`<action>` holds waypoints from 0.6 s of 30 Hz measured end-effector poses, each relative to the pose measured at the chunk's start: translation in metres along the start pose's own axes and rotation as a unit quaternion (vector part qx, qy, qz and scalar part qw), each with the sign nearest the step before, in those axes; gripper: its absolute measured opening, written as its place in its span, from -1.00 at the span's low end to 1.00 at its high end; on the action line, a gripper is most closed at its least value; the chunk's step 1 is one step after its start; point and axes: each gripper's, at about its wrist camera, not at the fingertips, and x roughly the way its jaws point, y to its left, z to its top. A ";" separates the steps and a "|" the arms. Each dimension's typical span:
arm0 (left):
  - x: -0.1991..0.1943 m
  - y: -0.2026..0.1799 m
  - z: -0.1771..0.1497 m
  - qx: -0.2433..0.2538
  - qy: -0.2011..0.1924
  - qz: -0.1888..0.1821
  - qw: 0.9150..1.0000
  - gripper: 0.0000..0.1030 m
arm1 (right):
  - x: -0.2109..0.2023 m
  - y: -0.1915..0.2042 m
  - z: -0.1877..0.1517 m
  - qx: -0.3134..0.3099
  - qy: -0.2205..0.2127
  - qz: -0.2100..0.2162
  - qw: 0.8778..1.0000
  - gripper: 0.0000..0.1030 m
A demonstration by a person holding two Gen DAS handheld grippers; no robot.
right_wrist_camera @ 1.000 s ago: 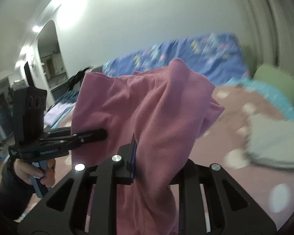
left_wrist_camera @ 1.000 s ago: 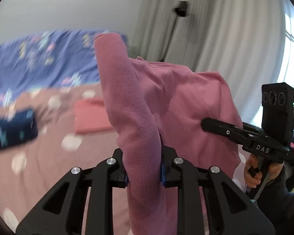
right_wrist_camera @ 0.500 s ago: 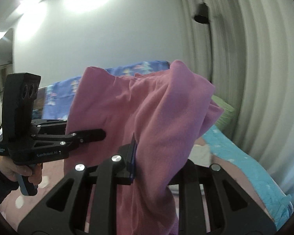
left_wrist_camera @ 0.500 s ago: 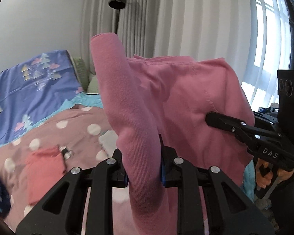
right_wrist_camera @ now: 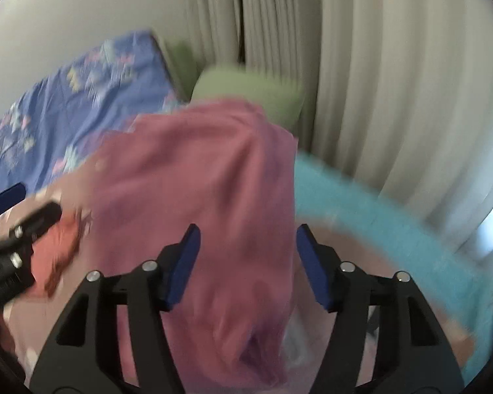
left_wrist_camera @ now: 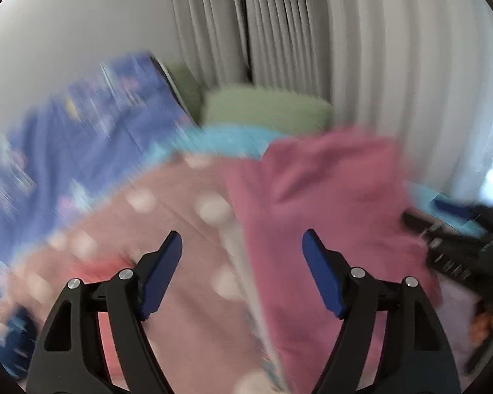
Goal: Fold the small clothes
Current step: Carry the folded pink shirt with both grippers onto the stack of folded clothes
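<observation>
1. Far left in the left wrist view: a blue patterned quilt (left_wrist_camera: 65, 151) runs along the white wall, badly smeared by motion blur.
2. Below it lies the dusty-pink bedspread with pale polka dots (left_wrist_camera: 187, 229), and a folded coral-red cloth (left_wrist_camera: 98, 272) sits on it beside the left-hand finger.
3. Now the left gripper (left_wrist_camera: 241, 252): its blue-padded fingers (left_wrist_camera: 322, 279) are spread wide with nothing between them, only bedspread showing in the gap.
4. To the right of centre, the pink knit garment (left_wrist_camera: 328, 203) lies loose on the bed, its edge passing behind the right-hand finger; whether it touches that pad I cannot tell.
5. Behind it, a green pillow (left_wrist_camera: 266, 108) rests against the pale pleated curtain (left_wrist_camera: 378, 65).
6. Far right in this view, the right gripper (left_wrist_camera: 450, 243) comes in as a dark blur at the garment's edge.
7. Over to the right wrist view: the right gripper (right_wrist_camera: 248, 256) also has its fingers (right_wrist_camera: 184, 262) spread apart.
8. The pink garment (right_wrist_camera: 197, 197) is bunched in a heap, and part of it sits in the gap between those fingers, unpinched.
9. A turquoise sheet edge (right_wrist_camera: 378, 223) curves off to the right of it.
</observation>
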 end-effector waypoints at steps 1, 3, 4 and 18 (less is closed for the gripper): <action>0.016 0.002 -0.017 -0.007 0.027 -0.024 0.999 0.49 | 0.013 0.002 -0.016 -0.020 0.014 -0.011 1.000 0.20; 0.043 -0.003 -0.045 0.005 0.075 -0.032 0.997 0.50 | 0.022 0.011 -0.046 -0.050 -0.002 -0.035 0.998 0.28; 0.058 -0.007 -0.064 0.016 0.097 -0.036 0.994 0.56 | 0.020 0.015 -0.056 -0.050 -0.011 -0.036 0.998 0.29; 0.038 -0.026 -0.113 -0.018 0.054 0.023 0.998 0.71 | 0.039 -0.001 -0.061 0.006 0.024 -0.041 0.999 0.70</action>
